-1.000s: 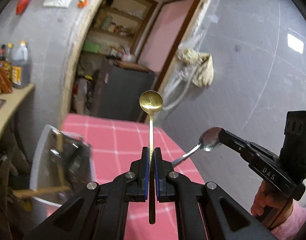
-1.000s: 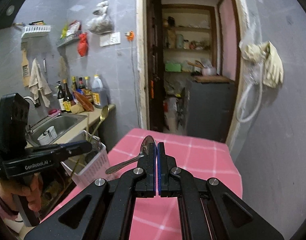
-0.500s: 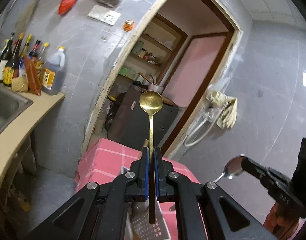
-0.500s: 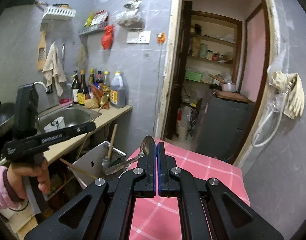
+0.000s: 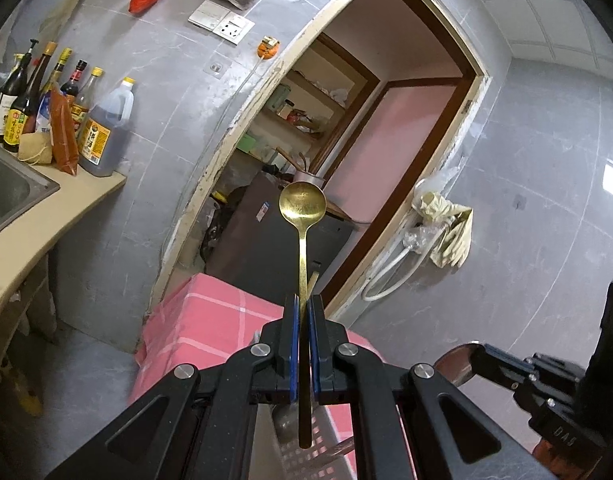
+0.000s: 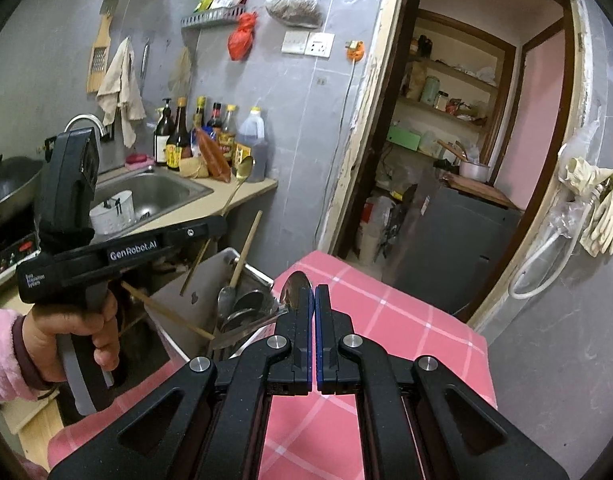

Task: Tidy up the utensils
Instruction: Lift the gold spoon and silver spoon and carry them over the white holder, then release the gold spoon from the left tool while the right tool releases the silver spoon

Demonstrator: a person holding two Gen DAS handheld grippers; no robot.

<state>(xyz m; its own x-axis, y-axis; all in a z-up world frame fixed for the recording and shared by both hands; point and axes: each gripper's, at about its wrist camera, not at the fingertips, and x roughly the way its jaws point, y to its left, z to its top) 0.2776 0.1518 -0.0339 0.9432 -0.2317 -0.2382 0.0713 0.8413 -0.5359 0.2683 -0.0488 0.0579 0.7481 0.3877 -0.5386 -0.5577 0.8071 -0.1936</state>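
Observation:
My left gripper (image 5: 301,312) is shut on a gold spoon (image 5: 302,208), bowl up, held high above the pink checked table (image 5: 210,320). From the right wrist view the same left gripper (image 6: 222,222) shows at left with the gold spoon (image 6: 242,170) sticking up. My right gripper (image 6: 314,300) is shut on a silver spoon (image 6: 294,288) whose bowl sits beside the left finger; it shows in the left wrist view (image 5: 456,364) at lower right. A white utensil basket (image 6: 210,280) holding chopsticks and spoons stands on the table's left side, below both grippers.
A counter (image 5: 46,216) with a sink (image 6: 154,192) and several sauce bottles (image 6: 210,136) runs along the left wall. A doorway (image 6: 446,140) opens to a pantry with a dark cabinet (image 6: 454,240). Gloves (image 6: 598,208) hang on the right wall.
Both grippers have lifted and tilted upward, each keeping its spoon. The basket has dropped toward the bottom of the left view and come closer in the right view.

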